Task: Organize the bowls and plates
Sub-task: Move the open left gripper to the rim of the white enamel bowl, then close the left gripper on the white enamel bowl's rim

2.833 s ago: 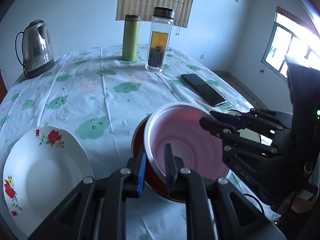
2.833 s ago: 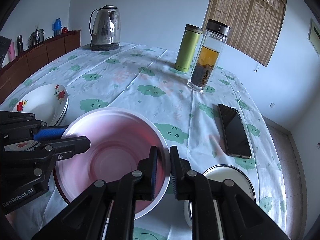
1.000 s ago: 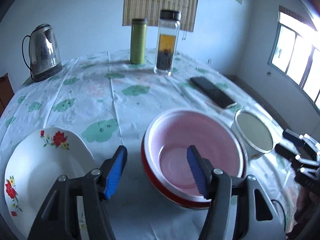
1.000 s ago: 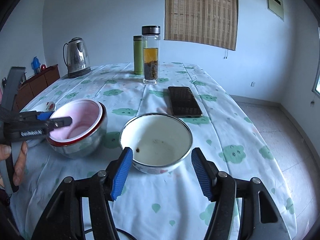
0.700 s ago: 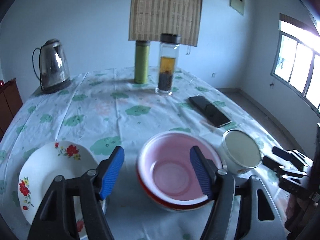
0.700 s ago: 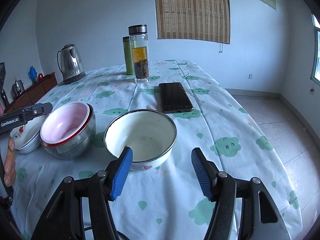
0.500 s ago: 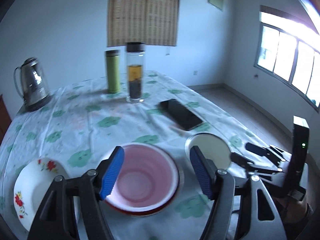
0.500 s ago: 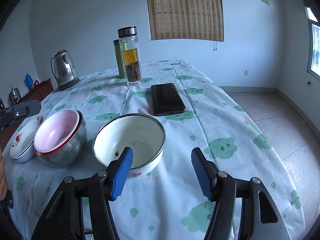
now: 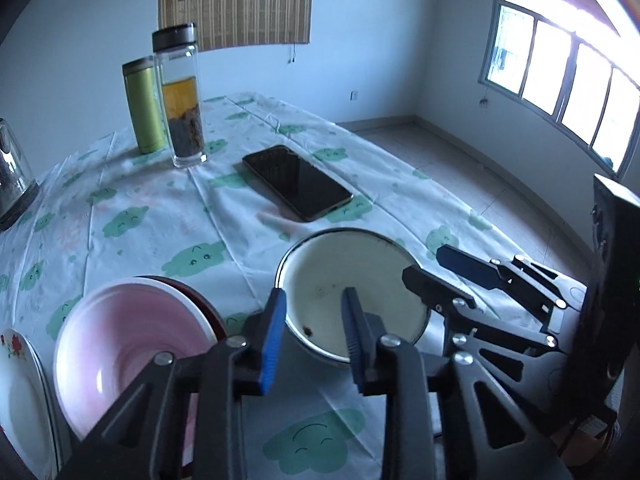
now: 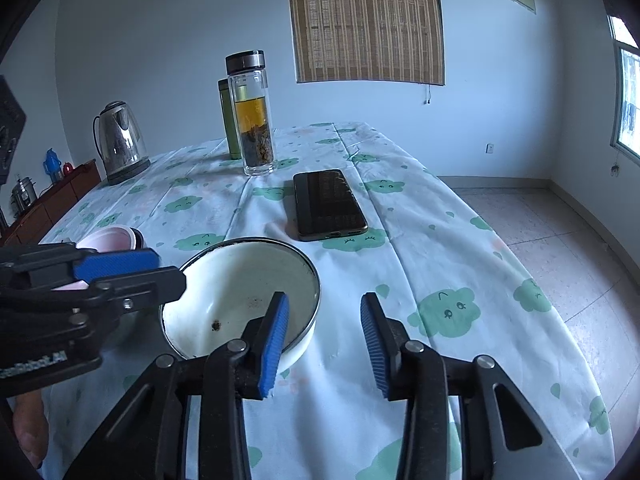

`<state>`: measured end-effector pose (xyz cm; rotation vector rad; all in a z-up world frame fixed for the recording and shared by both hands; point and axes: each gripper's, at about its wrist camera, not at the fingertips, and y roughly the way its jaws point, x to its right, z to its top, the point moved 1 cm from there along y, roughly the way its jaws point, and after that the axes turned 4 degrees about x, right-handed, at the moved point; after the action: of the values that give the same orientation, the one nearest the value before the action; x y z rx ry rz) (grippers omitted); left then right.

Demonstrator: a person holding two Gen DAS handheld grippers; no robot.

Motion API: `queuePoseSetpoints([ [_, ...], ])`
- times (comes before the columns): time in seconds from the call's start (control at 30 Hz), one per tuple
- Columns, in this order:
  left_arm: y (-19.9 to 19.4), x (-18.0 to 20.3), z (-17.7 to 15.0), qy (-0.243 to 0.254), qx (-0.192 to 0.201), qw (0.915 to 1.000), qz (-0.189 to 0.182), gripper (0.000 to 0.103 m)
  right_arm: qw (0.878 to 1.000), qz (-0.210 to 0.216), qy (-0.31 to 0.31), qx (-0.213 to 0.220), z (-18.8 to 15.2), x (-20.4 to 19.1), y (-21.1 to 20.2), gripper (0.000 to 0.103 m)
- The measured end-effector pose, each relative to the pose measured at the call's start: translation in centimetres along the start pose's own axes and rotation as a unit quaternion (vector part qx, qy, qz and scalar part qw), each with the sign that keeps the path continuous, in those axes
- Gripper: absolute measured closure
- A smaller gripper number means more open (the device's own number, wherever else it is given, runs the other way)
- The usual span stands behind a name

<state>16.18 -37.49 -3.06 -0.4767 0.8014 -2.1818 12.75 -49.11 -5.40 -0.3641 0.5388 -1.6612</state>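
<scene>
The white enamel bowl (image 9: 352,296) sits on the cloud-print tablecloth (image 9: 160,216), just right of the pink bowl (image 9: 128,344) nested in a red-rimmed metal one. The left gripper (image 9: 314,332) is closing, its blue pads a narrow gap apart astride the enamel bowl's near-left rim; one pad lies outside the wall, the other over the inside, and no press on the rim is visible. The right gripper (image 10: 324,336) is also closing, its jaws wider, the left pad (image 10: 274,340) inside the bowl's near-right rim and the right pad over bare cloth.
</scene>
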Motion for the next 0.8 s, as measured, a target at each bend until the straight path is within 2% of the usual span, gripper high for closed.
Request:
queuePoseSetpoints([
  [0.1, 0.9, 0.2, -0.1, 0.004, -0.011, 0.9999, -0.004, 0.083, 1.000, -0.001, -0.001, 0.002, 0.0, -0.1, 0.0, 0.066],
  [0.23, 1.3, 0.3, -0.3, 0.007, -0.011, 0.9999, 0.000, 0.083, 1.000, 0.001, -0.007, -0.004, 0.0, -0.3, 0.2, 0.066],
  [0.4, 0.4, -0.5, 0.1, -0.004, 0.009, 0.9999, 0.008, 0.083, 1.000, 0.004, 0.004, -0.010, -0.1, 0.1, 0.5, 0.066],
  [0.7, 1.5, -0.8, -0.1, -0.007, -0.008, 0.9999, 0.011, 0.083, 1.000, 0.016, -0.008, -0.021, -0.1, -0.4, 0.9, 0.066],
  [0.77, 1.7, -0.8, -0.2, -0.006, -0.010, 0.9999, 0.008, 0.083, 0.999, 0.024, -0.007, -0.024, -0.2, -0.4, 1.0, 0.078],
  [0.8, 1.7, -0.7, -0.2, -0.003, -0.009, 0.9999, 0.011, 0.083, 0.999, 0.026, -0.008, -0.026, -0.1, -0.4, 1.1, 0.078],
])
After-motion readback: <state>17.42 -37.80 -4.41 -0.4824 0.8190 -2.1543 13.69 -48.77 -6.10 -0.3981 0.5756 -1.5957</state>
